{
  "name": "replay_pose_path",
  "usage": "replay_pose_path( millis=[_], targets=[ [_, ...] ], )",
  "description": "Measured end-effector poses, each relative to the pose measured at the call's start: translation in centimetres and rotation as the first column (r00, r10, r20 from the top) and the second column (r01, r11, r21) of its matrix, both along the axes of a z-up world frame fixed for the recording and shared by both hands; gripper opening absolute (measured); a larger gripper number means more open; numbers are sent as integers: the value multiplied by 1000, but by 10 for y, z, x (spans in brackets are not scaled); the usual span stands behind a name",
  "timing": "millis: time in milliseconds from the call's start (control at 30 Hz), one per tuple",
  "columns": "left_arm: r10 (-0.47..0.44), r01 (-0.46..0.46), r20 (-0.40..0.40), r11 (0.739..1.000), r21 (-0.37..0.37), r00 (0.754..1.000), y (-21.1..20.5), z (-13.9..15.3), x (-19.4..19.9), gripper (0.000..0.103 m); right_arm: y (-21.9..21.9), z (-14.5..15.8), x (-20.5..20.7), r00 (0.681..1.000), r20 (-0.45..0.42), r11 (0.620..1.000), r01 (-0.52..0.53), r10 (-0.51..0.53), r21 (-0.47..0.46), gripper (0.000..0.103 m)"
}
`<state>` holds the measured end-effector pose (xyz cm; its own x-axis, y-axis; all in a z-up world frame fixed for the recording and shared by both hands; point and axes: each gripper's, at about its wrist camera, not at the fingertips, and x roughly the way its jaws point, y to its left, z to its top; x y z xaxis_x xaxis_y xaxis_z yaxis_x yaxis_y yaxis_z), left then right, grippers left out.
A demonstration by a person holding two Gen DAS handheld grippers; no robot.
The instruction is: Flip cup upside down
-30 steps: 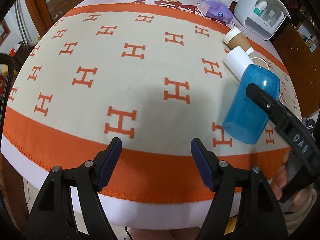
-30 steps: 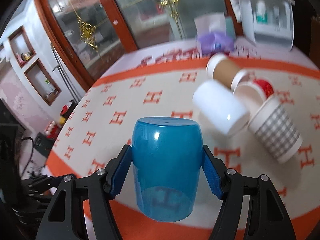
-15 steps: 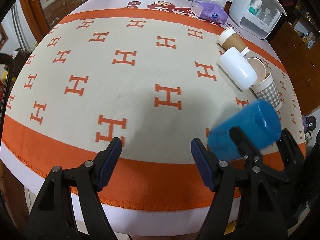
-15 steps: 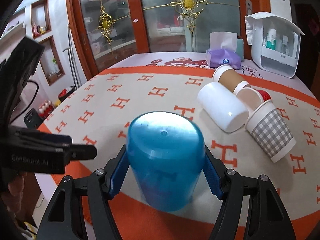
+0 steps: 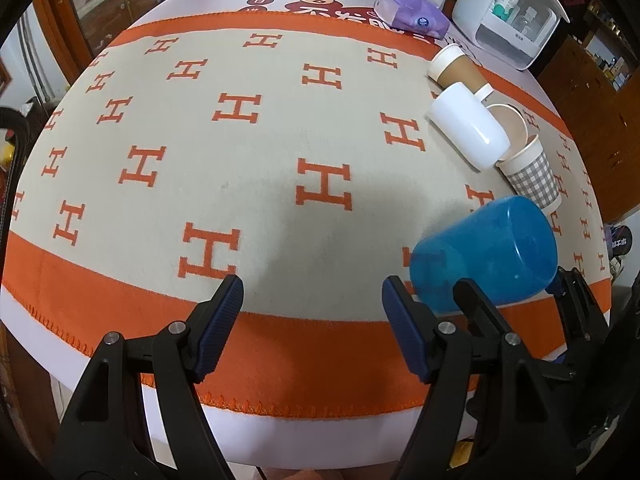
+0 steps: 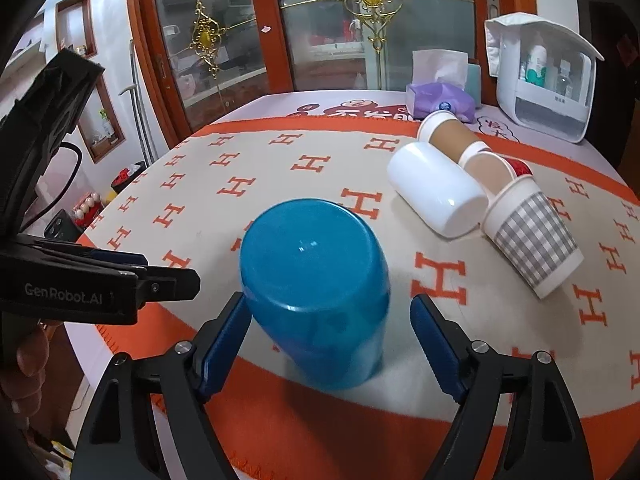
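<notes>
The blue plastic cup (image 6: 316, 292) stands upside down, closed bottom up, on the orange-and-cream cloth (image 6: 280, 168) near the front edge. It looks slightly tilted and blurred. My right gripper (image 6: 330, 340) is open. Its left pad sits near the cup's side and its right pad stands clear of it. In the left wrist view the cup (image 5: 486, 254) is at the right, with the right gripper's fingers (image 5: 476, 304) around it. My left gripper (image 5: 312, 328) is open and empty, over the cloth's orange border left of the cup.
A white cup (image 6: 436, 192), a brown paper cup (image 6: 448, 136) and a grey checked paper cup (image 6: 532, 240) lie on their sides at the right. A purple tissue pack (image 6: 440, 102) and a white storage box (image 6: 548, 80) stand at the back right.
The right gripper has lowered the blue cup onto the cloth and opened its jaws off it. The left gripper has hardly moved.
</notes>
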<state>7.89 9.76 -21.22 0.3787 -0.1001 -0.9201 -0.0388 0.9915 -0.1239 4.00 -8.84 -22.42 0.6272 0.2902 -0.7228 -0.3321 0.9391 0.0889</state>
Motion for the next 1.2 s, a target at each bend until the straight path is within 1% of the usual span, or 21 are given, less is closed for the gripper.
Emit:
replay_pose_path(
  millis=[167,233,267,300,333,433,600,733,833,933,967,1033,1067,1200],
  targets=[
    [-23,23,7,1000,19,1000,-8,5,-7,70,-11,11,-8,1000,-9,999,23,-23,30,83],
    [-33,32,9,999,23,999,-11,9,-10,71,-15,18,-14,1000,-15,998,27,-26,57,83],
    [-37,36,10,999,27,999,-12,11,-12,74,-17,23,-16,999,-16,997,29,-28,65,83],
    [-39,39,11,999,33,999,-14,14,-14,80,-19,27,-19,999,-17,997,30,-29,73,83],
    [-42,42,13,999,35,999,-15,18,-16,83,-21,33,-23,999,-17,996,31,-30,82,83],
    [-55,54,23,998,33,998,-19,30,-21,85,-27,50,-32,999,-23,993,42,-39,110,83],
    [-74,73,39,996,48,996,-26,55,-28,87,-36,84,-43,996,-57,988,74,-67,137,83],
    [-91,86,77,995,58,993,-32,82,-31,87,-41,113,-47,991,-93,984,114,-102,135,83],
    [-105,99,110,993,62,988,-37,103,-34,87,-43,136,-49,988,-79,985,143,-136,99,83],
    [-120,111,139,991,71,983,-43,122,-37,87,-49,157,-47,985,-68,982,166,-160,90,83],
    [-123,113,147,991,75,981,-45,128,-38,87,-51,165,-46,982,-79,979,178,-171,94,83],
    [-125,113,163,990,78,979,-47,137,-39,87,-59,178,-43,976,-124,968,198,-180,153,84],
    [-124,112,173,990,80,977,-49,143,-40,87,-62,184,-43,973,-133,964,208,-187,168,84],
    [-116,101,196,991,82,974,-52,159,-40,87,-65,205,-47,971,-121,960,227,-208,165,84]
  ],
)
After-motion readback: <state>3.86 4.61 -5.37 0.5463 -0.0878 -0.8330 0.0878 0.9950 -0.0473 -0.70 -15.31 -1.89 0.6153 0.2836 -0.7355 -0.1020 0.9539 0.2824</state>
